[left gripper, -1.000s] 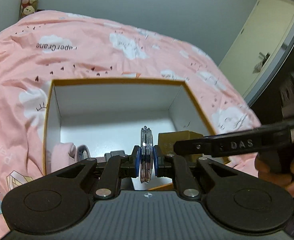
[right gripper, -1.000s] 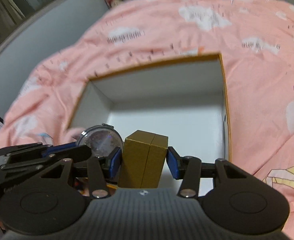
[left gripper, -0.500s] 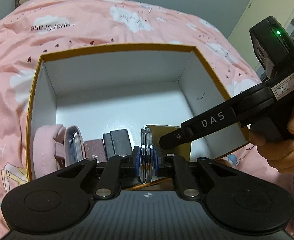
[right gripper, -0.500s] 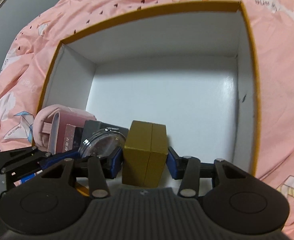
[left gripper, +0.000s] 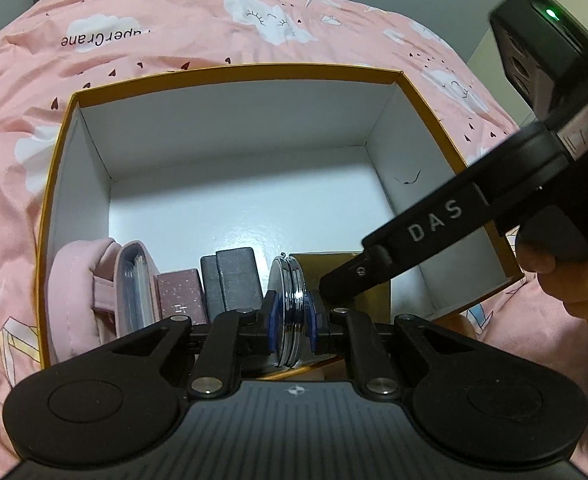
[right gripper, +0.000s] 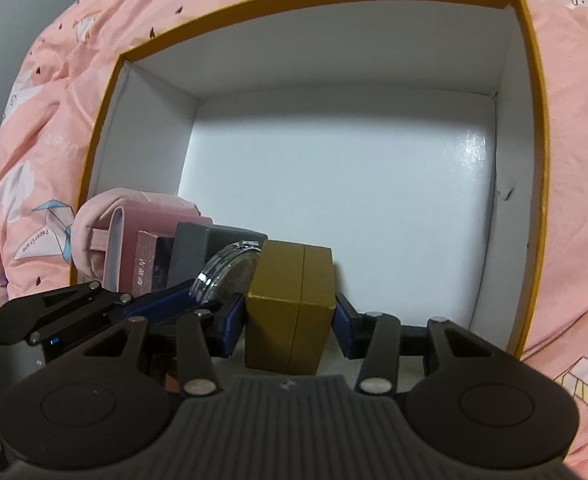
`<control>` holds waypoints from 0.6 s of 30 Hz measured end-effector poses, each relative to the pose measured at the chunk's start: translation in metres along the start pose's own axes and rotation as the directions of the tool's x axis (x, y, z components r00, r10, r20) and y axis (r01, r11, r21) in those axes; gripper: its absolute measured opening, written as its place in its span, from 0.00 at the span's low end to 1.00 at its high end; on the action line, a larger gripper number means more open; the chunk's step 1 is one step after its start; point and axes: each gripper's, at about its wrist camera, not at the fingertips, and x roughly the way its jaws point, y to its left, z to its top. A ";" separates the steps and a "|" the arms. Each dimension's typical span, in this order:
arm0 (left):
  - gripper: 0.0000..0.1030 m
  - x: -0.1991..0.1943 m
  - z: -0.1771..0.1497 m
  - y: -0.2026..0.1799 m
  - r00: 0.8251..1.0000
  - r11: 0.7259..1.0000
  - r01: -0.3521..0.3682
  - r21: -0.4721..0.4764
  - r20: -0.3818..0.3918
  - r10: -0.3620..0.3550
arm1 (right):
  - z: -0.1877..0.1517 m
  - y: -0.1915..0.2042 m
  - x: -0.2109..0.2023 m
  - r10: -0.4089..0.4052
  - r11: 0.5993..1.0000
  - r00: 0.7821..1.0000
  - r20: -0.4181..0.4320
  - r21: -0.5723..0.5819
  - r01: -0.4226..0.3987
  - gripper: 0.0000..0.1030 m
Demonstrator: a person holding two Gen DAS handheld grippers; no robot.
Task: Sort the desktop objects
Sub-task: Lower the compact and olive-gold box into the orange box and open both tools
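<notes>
An open cardboard box (left gripper: 234, 72) with an orange rim and white inside lies on a pink bedcover. My left gripper (left gripper: 292, 320) is shut on a round silver case (left gripper: 292, 308), held on edge low at the box's near wall. My right gripper (right gripper: 290, 320) is shut on a gold box (right gripper: 290, 308), upright just right of the round case (right gripper: 226, 272). The left view shows that gold box (left gripper: 370, 300) partly hidden behind the right gripper's arm (left gripper: 414, 232). The left gripper's fingers (right gripper: 94, 308) show at the right view's lower left.
Along the near wall, left of the round case, stand a dark grey box (left gripper: 234, 276), a maroon box (left gripper: 180, 296) and a pink pouch (left gripper: 78, 280) with a clear card sleeve. The box's far floor (right gripper: 334, 160) is bare white. A hand (left gripper: 574, 280) grips the right tool.
Both grippers have tipped downward and sunk into the box with their loads. The row of items at the near wall has come into view, and the round case and gold box now sit beside it.
</notes>
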 end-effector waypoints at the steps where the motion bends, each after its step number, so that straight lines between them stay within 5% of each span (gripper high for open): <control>1: 0.15 0.000 0.000 0.000 1.000 1.000 0.001 -0.002 0.000 -0.001 | 0.002 0.001 0.002 -0.005 1.000 1.000 -0.010 -0.004 0.005 0.47; 18: 0.17 -0.019 -0.006 0.012 0.998 0.999 0.044 -0.003 0.033 -0.044 | 0.011 -0.003 0.018 0.052 0.995 0.999 -0.005 0.081 -0.052 0.49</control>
